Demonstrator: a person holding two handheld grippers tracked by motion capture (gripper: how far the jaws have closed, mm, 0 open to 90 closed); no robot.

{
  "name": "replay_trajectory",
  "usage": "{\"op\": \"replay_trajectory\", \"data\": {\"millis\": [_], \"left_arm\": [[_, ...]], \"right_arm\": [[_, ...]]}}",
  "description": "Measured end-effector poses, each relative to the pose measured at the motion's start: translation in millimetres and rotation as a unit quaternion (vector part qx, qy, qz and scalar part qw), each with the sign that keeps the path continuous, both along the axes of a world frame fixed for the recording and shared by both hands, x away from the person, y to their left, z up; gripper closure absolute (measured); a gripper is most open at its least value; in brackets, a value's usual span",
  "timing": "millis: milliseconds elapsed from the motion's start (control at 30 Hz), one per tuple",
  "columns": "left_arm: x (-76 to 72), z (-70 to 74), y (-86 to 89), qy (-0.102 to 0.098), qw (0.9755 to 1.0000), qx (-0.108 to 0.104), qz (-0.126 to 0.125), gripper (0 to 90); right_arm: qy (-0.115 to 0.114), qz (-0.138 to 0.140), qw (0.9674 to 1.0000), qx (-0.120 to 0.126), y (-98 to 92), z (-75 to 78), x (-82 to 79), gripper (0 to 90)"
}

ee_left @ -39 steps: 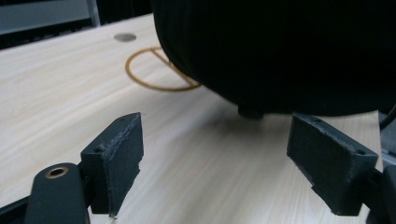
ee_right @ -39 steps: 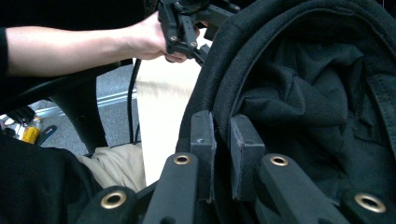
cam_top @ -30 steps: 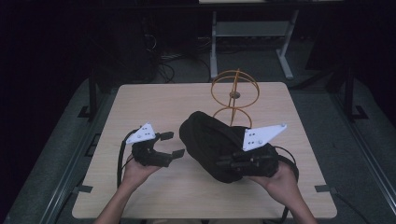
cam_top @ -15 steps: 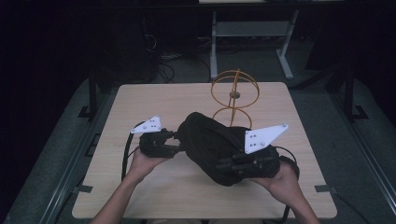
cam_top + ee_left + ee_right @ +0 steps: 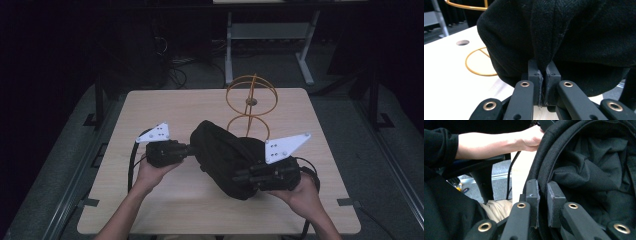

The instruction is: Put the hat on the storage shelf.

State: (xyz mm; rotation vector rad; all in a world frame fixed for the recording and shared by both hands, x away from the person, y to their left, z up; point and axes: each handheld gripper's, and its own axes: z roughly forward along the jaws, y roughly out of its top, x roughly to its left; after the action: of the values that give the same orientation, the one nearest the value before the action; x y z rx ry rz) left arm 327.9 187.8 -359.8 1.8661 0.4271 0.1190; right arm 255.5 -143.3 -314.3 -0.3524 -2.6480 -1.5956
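The left gripper [image 5: 542, 82] has its jaws pressed together on a thin fold of black cloth, a pinch of the black bag [image 5: 564, 37] that bulges just beyond it. In the high view this left gripper [image 5: 186, 149] meets the bag's left end, held by the left hand [image 5: 155, 169].

The right gripper [image 5: 541, 200] is clamped on the bag's thick rolled rim [image 5: 549, 157], one jaw outside it and one inside the opening, where crumpled black lining [image 5: 594, 170] shows. From above, the right gripper [image 5: 245, 176] grips the bag's near side, with the right hand [image 5: 300, 192] behind it.

The black bag [image 5: 225, 155] lies on the worktop [image 5: 170, 110] around its middle, somewhat toward the near edge. Just behind it, toward the far edge, stands an orange wire stand [image 5: 250, 107] of rings. A round hole [image 5: 462, 42] is cut in the worktop.

No brand, label or writing can be read on the bag or the grippers.
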Motion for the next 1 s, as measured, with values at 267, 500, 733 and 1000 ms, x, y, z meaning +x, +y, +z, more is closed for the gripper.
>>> {"op": "replay_trajectory", "data": {"millis": [267,500,733,1000], "left_arm": [[-0.4,22.0,0.1,-0.011,0.9998,0.015,0.008,86.8],[1.4,54.0,-0.6,-0.027,0.9994,0.008,0.019,86.9],[1.6,80.9,-5.5,-0.051,0.9978,0.036,0.024,86.9],[14.2,85.7,7.1,-0.042,0.9967,0.050,0.049,87.2]], "right_arm": [[0.015,-0.007,0.9995,0.025,-10.1,-9.4,7.8,81.2],[0.022,-0.011,0.9982,0.054,-17.0,-13.6,13.2,79.9],[0.024,-0.052,0.9958,0.072,-27.8,-17.2,18.1,56.9],[0.027,-0.112,0.9919,0.054,-52.9,-38.7,20.3,45.3]]}}
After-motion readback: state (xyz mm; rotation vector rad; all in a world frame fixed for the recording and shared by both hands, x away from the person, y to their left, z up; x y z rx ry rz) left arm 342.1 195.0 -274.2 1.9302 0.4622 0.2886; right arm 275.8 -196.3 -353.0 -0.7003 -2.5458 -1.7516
